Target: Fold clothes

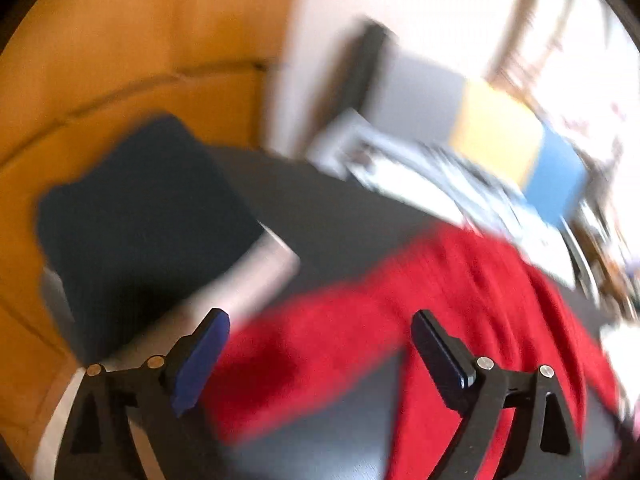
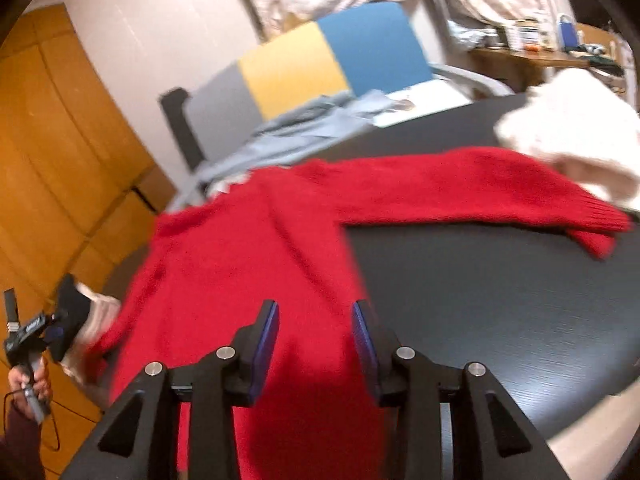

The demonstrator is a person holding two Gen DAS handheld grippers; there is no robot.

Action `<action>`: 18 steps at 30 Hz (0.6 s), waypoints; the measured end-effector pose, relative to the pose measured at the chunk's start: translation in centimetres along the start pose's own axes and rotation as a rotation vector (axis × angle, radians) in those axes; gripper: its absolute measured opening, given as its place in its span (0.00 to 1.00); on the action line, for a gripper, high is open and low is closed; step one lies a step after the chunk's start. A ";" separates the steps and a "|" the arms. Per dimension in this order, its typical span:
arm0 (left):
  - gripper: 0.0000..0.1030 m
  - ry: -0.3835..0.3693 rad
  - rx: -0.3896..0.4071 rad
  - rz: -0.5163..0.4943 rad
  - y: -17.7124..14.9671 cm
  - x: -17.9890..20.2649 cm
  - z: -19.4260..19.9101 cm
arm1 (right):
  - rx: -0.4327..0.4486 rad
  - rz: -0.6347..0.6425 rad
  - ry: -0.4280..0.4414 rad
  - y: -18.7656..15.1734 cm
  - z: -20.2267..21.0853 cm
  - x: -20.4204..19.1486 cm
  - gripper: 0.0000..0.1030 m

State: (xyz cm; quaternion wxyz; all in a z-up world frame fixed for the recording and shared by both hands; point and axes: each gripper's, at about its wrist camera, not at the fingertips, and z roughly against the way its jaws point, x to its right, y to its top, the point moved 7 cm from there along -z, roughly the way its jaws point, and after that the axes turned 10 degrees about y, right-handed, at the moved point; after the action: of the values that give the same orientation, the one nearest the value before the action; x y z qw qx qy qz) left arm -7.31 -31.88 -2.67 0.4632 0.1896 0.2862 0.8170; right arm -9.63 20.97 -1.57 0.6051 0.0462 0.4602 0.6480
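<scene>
Left wrist view, blurred: left gripper [image 1: 320, 354] with fingers spread wide, nothing between them, poised over the red sweater [image 1: 460, 304]; sweater spread on the black table [image 1: 320, 208]; folded dark navy garment [image 1: 140, 216] to the sweater's left; multicoloured panel [image 1: 500, 136] beyond the sweater. Right wrist view: right gripper [image 2: 315, 354] with fingers part-way apart, holding nothing, above the sweater's [image 2: 256, 256] body near its right edge; one sleeve stretched rightward from the body across the table [image 2: 480, 300]; white fluffy garment [image 2: 572, 132] overlapping that sleeve's far end; light blue cloth [image 2: 296, 136] behind the sweater; left hand [image 2: 28, 390] at lower left of the sweater, gripping its tool's handle
</scene>
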 end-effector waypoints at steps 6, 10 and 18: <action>0.90 0.063 -0.092 -0.335 -9.5 8.0 -3.4 | -0.158 -0.005 -0.044 -4.9 -1.3 2.7 0.38; 0.92 0.092 -0.087 -0.413 -12.4 8.8 -3.4 | -0.171 0.054 -0.022 -6.2 -3.2 1.2 0.42; 0.08 -0.028 -0.171 -0.273 -12.0 8.8 -3.1 | -0.193 0.213 -0.157 -3.8 -5.4 0.2 0.08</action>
State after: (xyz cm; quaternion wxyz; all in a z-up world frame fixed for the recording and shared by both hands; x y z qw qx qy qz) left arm -5.67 -20.24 -12.38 0.5882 0.1201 0.2321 0.7653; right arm -10.17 17.60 -7.19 0.5685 0.0870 0.3397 0.7442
